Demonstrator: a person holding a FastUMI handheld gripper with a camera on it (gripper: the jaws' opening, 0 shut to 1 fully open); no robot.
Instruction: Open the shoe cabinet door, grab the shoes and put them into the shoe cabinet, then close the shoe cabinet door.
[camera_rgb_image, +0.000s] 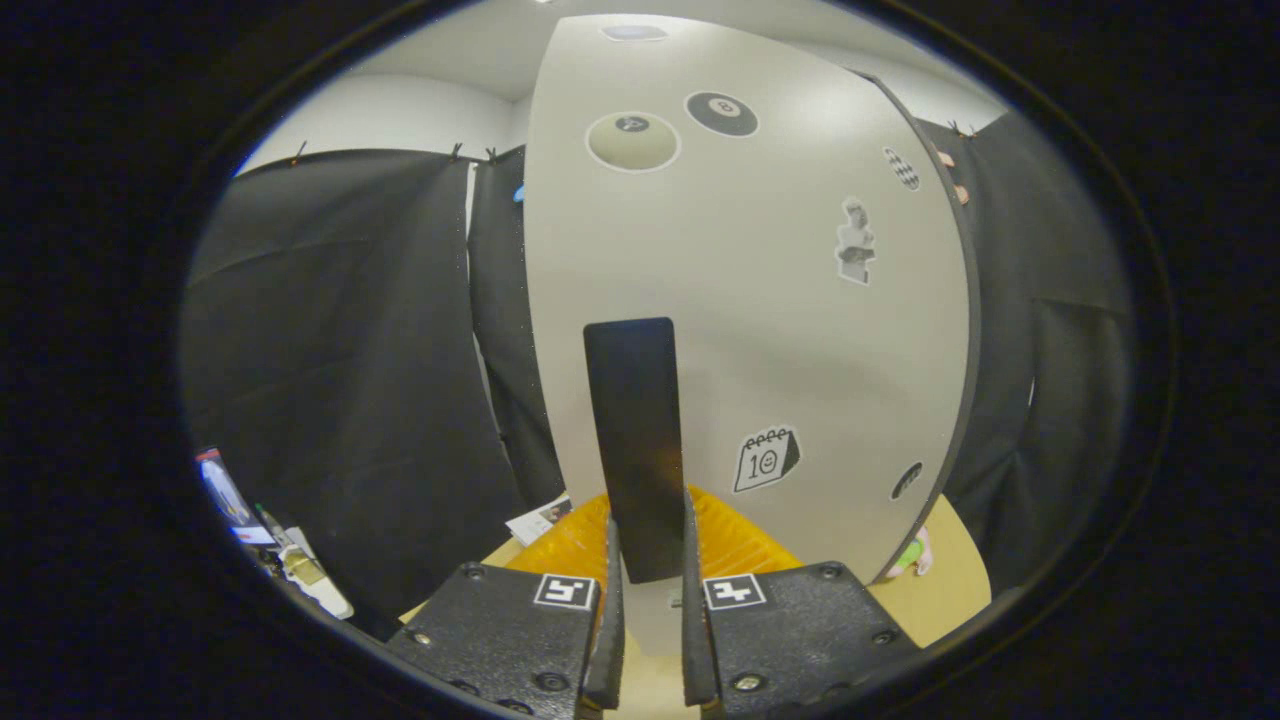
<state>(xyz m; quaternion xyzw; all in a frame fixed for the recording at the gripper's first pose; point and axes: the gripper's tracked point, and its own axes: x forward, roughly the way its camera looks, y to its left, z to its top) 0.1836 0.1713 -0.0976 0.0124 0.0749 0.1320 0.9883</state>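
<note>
While the gripper (647, 560) is clamping both fingers on the black handle (633, 440) of the cabinet door (800, 330), the stiff, light panel is standing directly ahead; gripping that rigid handle looks best.

We see the white cabinet door (740, 300) upright, stickers on it (billiard balls, calendar, bust). Its black flat handle (635, 440) stands vertical, lower end clamped between the gripper (648, 560) fingers, both pressing it.
</note>
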